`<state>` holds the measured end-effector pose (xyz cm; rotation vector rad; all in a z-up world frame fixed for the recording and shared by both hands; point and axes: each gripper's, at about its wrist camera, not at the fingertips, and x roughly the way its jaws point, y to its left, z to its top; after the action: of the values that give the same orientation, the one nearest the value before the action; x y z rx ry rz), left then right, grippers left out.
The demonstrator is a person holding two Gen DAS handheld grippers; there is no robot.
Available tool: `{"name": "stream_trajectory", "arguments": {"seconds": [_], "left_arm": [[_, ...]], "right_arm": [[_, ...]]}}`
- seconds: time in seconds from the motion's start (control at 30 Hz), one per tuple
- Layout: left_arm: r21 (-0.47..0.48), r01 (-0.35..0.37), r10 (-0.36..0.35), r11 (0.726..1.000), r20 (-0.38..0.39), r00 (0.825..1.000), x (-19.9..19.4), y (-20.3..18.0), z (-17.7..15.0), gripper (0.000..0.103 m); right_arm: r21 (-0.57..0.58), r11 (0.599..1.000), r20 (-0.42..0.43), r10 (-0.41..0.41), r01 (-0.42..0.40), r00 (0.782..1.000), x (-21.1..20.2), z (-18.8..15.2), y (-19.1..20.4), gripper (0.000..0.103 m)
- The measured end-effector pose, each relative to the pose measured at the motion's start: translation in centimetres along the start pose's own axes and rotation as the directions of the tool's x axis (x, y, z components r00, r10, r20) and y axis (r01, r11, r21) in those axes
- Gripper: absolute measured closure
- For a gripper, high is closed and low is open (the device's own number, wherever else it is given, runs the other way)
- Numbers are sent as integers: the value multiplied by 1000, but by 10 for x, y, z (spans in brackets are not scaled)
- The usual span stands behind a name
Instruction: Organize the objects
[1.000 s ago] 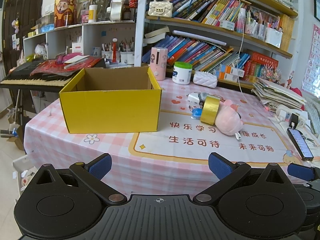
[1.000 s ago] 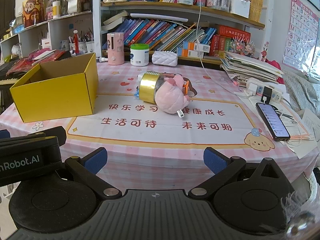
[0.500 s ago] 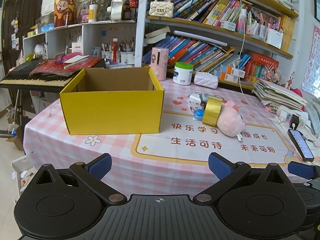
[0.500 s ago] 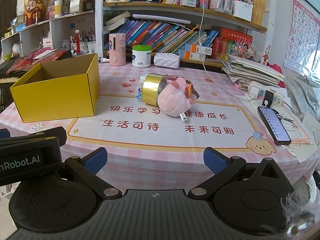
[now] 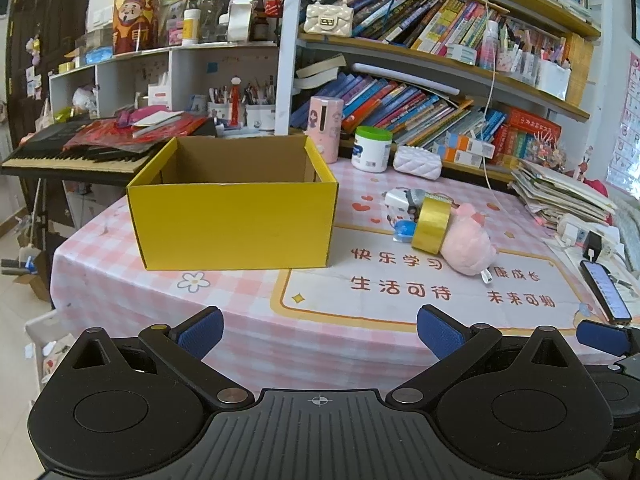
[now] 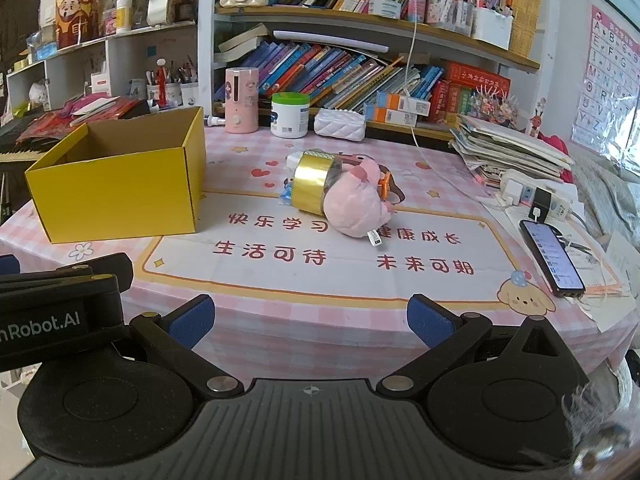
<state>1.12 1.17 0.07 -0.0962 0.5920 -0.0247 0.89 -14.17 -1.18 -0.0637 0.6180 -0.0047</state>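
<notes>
An open yellow cardboard box (image 5: 234,224) (image 6: 120,196) stands on the left of the pink checked table, with nothing showing inside. Right of it lies a small heap: a gold tape roll (image 5: 431,225) (image 6: 313,187) leaning on a pink plush toy (image 5: 467,245) (image 6: 354,204), with small white and blue items (image 5: 402,210) behind. My left gripper (image 5: 319,332) hangs open before the table's near edge, in front of the box. My right gripper (image 6: 310,322) is open too, short of the edge, facing the heap. Both hold nothing.
A phone (image 6: 552,258) (image 5: 606,290) lies at the table's right edge beside a power strip (image 6: 536,196) and a paper stack (image 6: 508,148). A pink dispenser (image 6: 240,100), white jar (image 6: 290,114) and white pouch (image 6: 340,124) line the back. Bookshelves rise behind; a keyboard (image 5: 72,152) sits left.
Both grippers have drifted slightly forward toward the table, so the box and heap look a little nearer. Nothing on the table moved; both jaws stayed open.
</notes>
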Motion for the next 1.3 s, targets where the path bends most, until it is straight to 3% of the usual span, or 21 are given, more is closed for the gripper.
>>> {"name": "stream_trajectory", "arguments": {"seconds": [1.3], "left_arm": [[2, -14, 14, 1000, -5, 1000, 9, -7, 5, 0]], "right_arm": [[-7, 1000, -15, 12, -13, 1000, 14, 10, -6, 0]]}}
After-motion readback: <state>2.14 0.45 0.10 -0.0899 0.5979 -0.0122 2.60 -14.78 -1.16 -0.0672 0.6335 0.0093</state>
